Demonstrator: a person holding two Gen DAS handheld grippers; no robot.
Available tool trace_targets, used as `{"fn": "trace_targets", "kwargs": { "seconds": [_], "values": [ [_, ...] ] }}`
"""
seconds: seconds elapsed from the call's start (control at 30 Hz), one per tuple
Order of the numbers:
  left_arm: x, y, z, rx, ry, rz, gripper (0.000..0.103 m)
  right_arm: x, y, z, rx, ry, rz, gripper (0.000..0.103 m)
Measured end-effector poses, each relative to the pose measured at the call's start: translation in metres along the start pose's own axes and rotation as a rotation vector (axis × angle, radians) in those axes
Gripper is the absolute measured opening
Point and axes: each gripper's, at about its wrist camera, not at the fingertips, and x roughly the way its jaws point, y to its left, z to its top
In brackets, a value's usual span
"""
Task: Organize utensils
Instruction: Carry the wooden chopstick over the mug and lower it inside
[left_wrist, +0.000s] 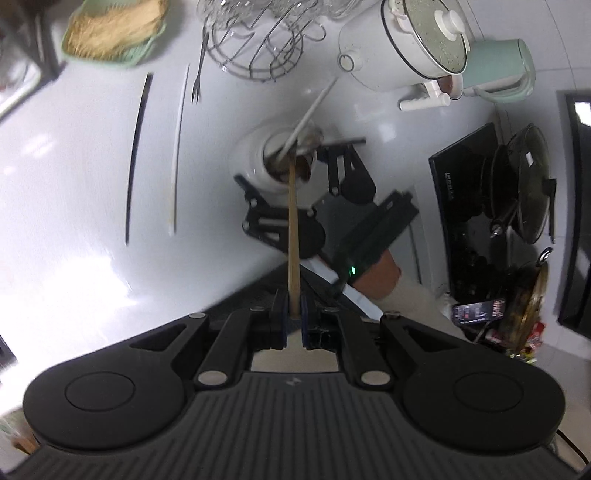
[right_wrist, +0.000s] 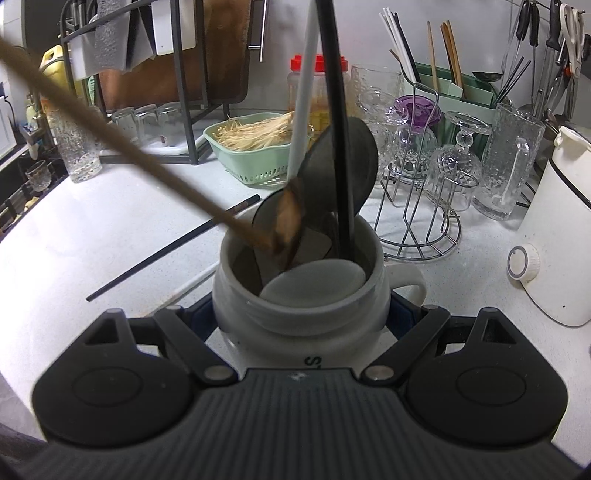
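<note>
A: Utensils first: the long wooden-handled spoon (left_wrist: 293, 236) runs straight out from your left gripper (left_wrist: 294, 317), whose jaws are pressed together on the end of its handle.

B: And where is its far end?

A: Its brown bowl (right_wrist: 288, 218) sits at the mouth of the white ceramic mug (right_wrist: 301, 295), ahead of and below that claw. From your right gripper's camera the handle slants up and away to the left.

B: What is my right gripper doing?

A: Your right gripper (right_wrist: 301, 317) is clamped on the mug, one blue-padded finger against each side of its rounded body, with the mug's handle sticking out to the right. In the left camera the same claw (left_wrist: 295, 206) shows beyond your left one, hugging the mug (left_wrist: 258, 162) from below.

B: What else is in the mug?

A: A white-handled spoon (right_wrist: 301, 110) and a black-handled spoon (right_wrist: 338, 110) stand in it, leaning away from the right claw, with a dark grey spoon bowl behind them and a pale grey one lying low inside.

B: And on the counter?

A: On the white speckled counter (right_wrist: 110, 236), a black chopstick (right_wrist: 173, 247) lies just left of the mug. In the left camera it (left_wrist: 138, 158) lies well left of the claw, beside a white chopstick (left_wrist: 179, 151) and a small metal fork (left_wrist: 199, 70).
</note>
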Motion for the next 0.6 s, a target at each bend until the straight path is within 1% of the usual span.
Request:
{"fn": "trace_targets", "kwargs": {
  "seconds": [0.13,0.27,0.47,0.6],
  "values": [
    [-0.001,-0.015,0.021,0.067,-0.025,0.041,0.008,0.0,0.001,-0.001,0.006,0.001,-0.012,0.091],
    [0.007,-0.026,0.039,0.126,-0.036,0.057,0.009,-0.001,0.002,-0.001,0.011,0.001,-0.02,0.091],
    [0.027,-0.031,0.052,0.175,-0.035,0.08,0.01,-0.001,0.002,-0.001,0.016,-0.002,-0.023,0.091],
    [0.037,-0.03,0.056,0.195,-0.037,0.076,0.011,-0.001,0.003,-0.001,0.017,-0.002,-0.026,0.091]
  ]
}}
